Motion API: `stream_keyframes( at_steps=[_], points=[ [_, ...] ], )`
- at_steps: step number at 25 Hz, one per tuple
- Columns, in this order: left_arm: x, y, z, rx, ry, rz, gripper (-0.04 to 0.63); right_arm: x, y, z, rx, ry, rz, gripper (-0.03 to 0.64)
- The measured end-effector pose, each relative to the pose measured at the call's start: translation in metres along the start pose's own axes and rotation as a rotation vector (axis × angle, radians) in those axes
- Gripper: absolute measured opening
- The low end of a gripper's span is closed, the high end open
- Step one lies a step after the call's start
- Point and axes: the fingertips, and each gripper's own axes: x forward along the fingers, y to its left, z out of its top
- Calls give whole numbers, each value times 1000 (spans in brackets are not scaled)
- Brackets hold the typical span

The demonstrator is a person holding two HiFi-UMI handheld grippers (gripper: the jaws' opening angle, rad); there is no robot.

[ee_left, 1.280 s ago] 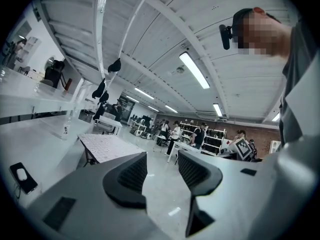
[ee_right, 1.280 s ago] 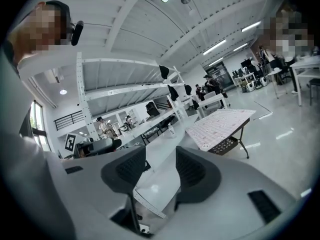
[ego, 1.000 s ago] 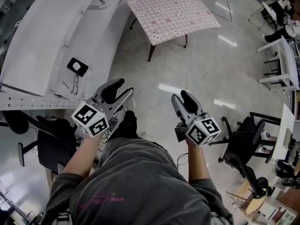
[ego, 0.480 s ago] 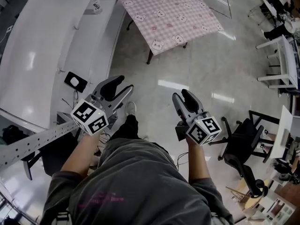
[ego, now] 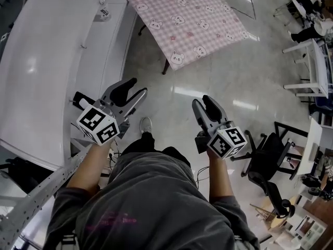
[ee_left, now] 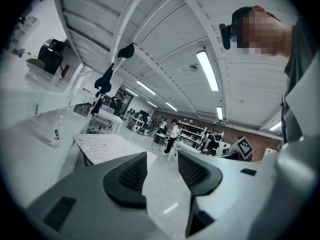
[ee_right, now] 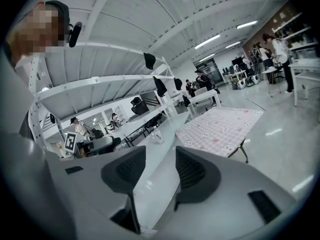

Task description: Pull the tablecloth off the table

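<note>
- Where does the table (ego: 166, 69) stand?
- Ahead of the person, across open floor, with the tablecloth (ego: 187, 20) lying on it.
- What is on its left?
- A long counter (ego: 47, 61), just beside it, with a bottle (ego: 103, 15) on the far part.
- And the grippers?
- Side by side, well short of the table: the left gripper (ego: 134, 89) by the counter's edge, the right gripper (ego: 204, 104) with a chair (ego: 263, 163) to its right.

Grey shirt (ego: 156, 202) (faint pink print), grey left claw (ego: 132, 89) and right claw (ego: 204, 103).
</note>
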Motion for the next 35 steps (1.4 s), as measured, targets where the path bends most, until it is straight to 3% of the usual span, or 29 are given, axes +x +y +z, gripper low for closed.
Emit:
stream_keyframes(
  at_steps=[8, 17, 25, 35],
  points=[
    [10, 17, 3, 1, 4, 8, 193, 15, -6, 10, 3, -12, -12, 170],
    [43, 50, 0, -18, 36, 24, 193, 49, -44, 18, 26, -3, -21, 170],
    [96, 97, -26, -44, 82, 68, 195, 101, -106, 5, 37, 58, -16, 170],
    [170, 129, -25, -74, 144, 122, 196, 141, -179, 27, 77, 121, -16, 170]
  ],
)
